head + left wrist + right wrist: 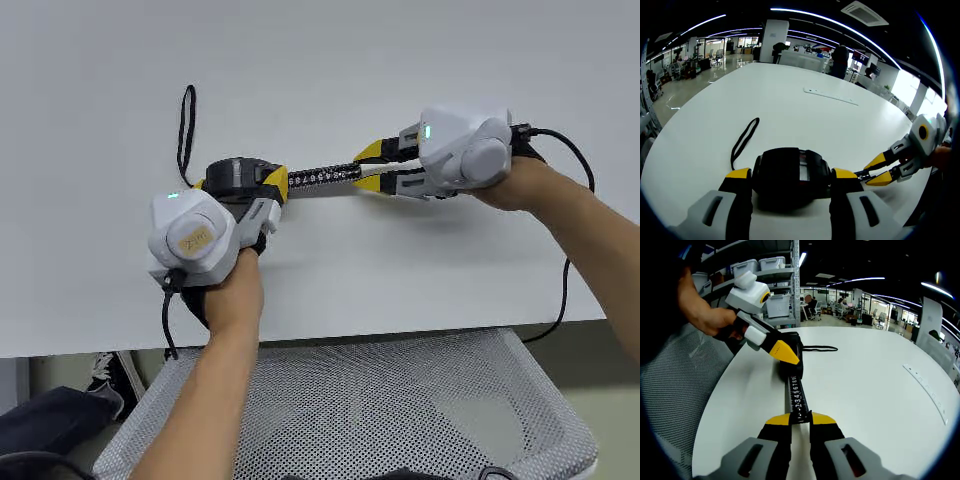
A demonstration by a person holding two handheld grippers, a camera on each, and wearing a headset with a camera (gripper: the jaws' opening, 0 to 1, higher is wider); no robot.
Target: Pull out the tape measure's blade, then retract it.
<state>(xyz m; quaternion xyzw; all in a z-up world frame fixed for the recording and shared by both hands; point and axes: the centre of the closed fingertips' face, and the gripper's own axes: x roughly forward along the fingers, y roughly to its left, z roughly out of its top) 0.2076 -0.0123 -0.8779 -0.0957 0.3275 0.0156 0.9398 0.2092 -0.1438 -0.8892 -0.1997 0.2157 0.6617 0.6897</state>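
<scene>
A black tape measure case (238, 176) lies on the white table (330, 70), and my left gripper (268, 197) is shut on its sides (790, 175). A short black blade with white numbers (323, 177) runs from the case to the right. My right gripper (368, 167) is shut on the blade's end, with its yellow-tipped fingers (801, 421) pinching the blade (796, 392). The case's black wrist strap (186, 132) trails away behind it (744, 140). In the right gripper view the case (790, 352) sits partly behind the left gripper's yellow tips.
The table's front edge (300, 340) runs just below both hands, with a mesh chair seat (350, 410) under it. A flat white ruler-like strip (830, 95) lies far across the table (930, 390). A cable (565, 270) hangs from the right gripper.
</scene>
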